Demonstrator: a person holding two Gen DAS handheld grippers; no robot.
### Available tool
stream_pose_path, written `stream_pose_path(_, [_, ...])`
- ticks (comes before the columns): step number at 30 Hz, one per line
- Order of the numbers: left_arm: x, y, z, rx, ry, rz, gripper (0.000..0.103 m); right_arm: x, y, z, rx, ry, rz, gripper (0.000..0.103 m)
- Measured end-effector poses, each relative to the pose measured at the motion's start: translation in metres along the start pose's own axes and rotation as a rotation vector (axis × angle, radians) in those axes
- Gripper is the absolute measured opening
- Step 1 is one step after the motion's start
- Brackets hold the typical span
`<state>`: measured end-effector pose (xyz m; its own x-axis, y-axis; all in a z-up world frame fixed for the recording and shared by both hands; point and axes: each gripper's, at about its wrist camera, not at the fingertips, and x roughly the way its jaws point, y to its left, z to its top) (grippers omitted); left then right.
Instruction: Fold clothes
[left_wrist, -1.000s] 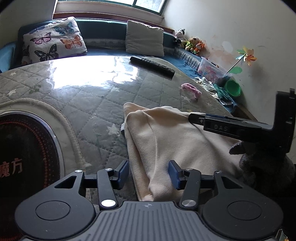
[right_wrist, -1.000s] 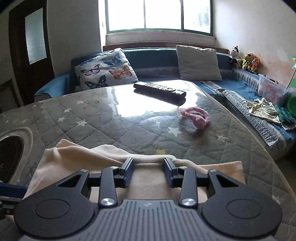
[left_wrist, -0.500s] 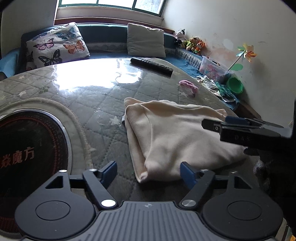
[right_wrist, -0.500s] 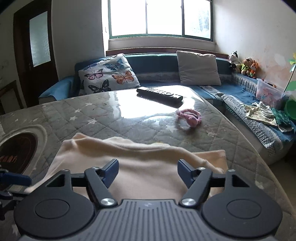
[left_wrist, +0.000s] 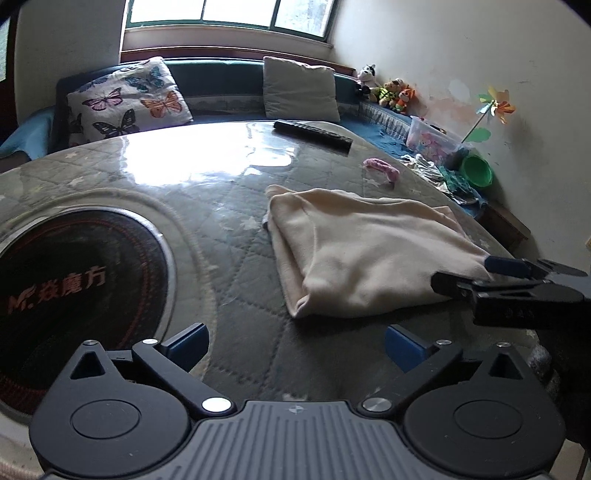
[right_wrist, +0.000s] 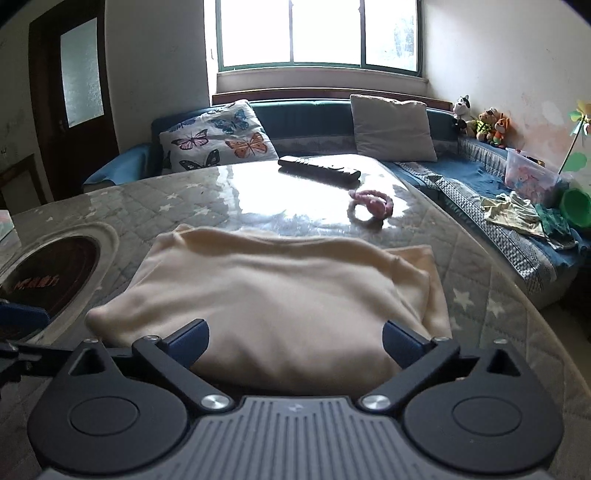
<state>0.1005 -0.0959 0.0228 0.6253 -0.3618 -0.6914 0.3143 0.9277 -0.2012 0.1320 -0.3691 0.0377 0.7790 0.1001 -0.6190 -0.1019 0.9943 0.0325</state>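
Observation:
A cream garment (left_wrist: 365, 251) lies folded into a thick rectangle on the glass-covered quilted table (left_wrist: 207, 206). My left gripper (left_wrist: 295, 345) hangs over the table just short of the fold's near left corner, its jaws opening wide with nothing between them. The right gripper (right_wrist: 295, 341) stands over the cream garment (right_wrist: 280, 291) at its near edge, jaws also opening, pads apart from the cloth. One of its fingers (left_wrist: 506, 267) shows at the right of the left wrist view, beside the garment's right corner.
A round black cooktop (left_wrist: 70, 280) is set into the table at the left. A remote control (right_wrist: 319, 171) and a pink hair band (right_wrist: 371, 203) lie farther back. A sofa with pillows (right_wrist: 218, 136), toys and loose clothes (right_wrist: 517, 214) wraps behind and right.
Both grippers let go of the cream garment, opened wide and drew back toward the near edge. The garment now lies flat on the table.

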Motion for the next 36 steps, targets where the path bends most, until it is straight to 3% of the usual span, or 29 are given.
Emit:
stream_pose_path(15, [-0.023,0.005,-0.024,-0.003,-0.033,0.04,0.103,-0.021,0.013,-0.023,0.015,0.023,-0.042,0.103])
stream_pose_path(36, [-0.033,-0.023,-0.045,0.089,-0.003,0.06,0.103,-0.039,0.019,-0.05,0.061,0.034,-0.071,0.103])
